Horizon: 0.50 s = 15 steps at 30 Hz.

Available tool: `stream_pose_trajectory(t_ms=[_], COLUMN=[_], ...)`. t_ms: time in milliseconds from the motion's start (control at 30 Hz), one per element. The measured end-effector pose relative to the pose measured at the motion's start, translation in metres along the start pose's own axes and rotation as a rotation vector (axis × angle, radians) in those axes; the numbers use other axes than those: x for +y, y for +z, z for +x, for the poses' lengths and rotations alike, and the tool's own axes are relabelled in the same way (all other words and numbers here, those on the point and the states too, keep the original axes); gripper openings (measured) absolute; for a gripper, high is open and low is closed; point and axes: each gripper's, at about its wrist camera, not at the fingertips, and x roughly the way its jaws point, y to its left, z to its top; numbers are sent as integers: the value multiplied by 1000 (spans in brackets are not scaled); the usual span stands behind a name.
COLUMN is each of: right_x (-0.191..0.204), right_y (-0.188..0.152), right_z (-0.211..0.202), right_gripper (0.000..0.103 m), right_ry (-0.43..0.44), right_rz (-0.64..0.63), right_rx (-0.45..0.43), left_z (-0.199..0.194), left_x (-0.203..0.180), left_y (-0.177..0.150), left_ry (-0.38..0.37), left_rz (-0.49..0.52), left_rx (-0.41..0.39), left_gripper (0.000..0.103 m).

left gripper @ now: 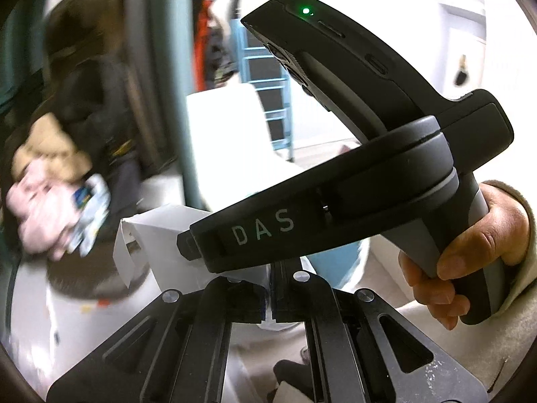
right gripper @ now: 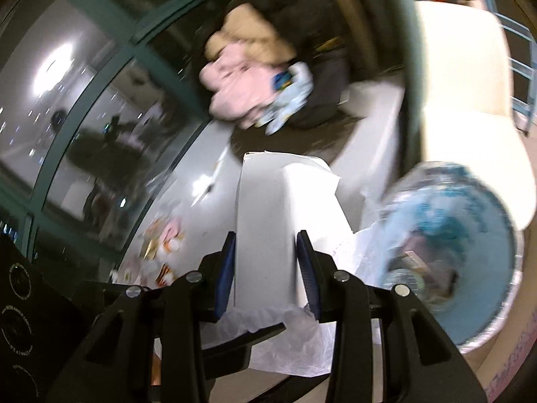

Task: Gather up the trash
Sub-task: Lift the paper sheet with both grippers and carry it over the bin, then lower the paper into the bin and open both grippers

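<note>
A blurred room with dark teal-framed windows (right gripper: 110, 67) surrounds a white counter (right gripper: 201, 181) scattered with small wrappers (right gripper: 161, 252), and a pile of pink and tan clothing (right gripper: 241, 90) sits behind it. The right gripper (right gripper: 265, 268) clamps its 2 blue pads on a white paper carton (right gripper: 268, 221), held just beside a blue-lined waste bin (right gripper: 470, 268). The left gripper (left gripper: 268, 305) is clenched, its pads almost touching, with a thin pale scrap apparently between them; I cannot tell what it is.

Left gripper (left gripper: 268, 305) closed, right gripper (right gripper: 265, 268) clamped.
</note>
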Motion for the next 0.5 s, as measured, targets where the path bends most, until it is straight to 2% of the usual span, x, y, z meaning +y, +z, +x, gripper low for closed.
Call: stream_pose_trajectory(t_ms=[267,400,500], right_x=[-89,-126,-146], right_y=[8,4,3], right_z=[-43,-44,-37], right_gripper=[35,35,38], right_ry=[-91,-117,-137], right_rz=[144,215,275], right_rx=[-69,-44,-11], left_z=[68,101,126], left_x=[-45,-60,-56], left_y=[41,41,35], left_ry=[-152,-179,-194], left_rz=[111,156,150], left_rx=[16,68,158], left_gripper=[1,2,5])
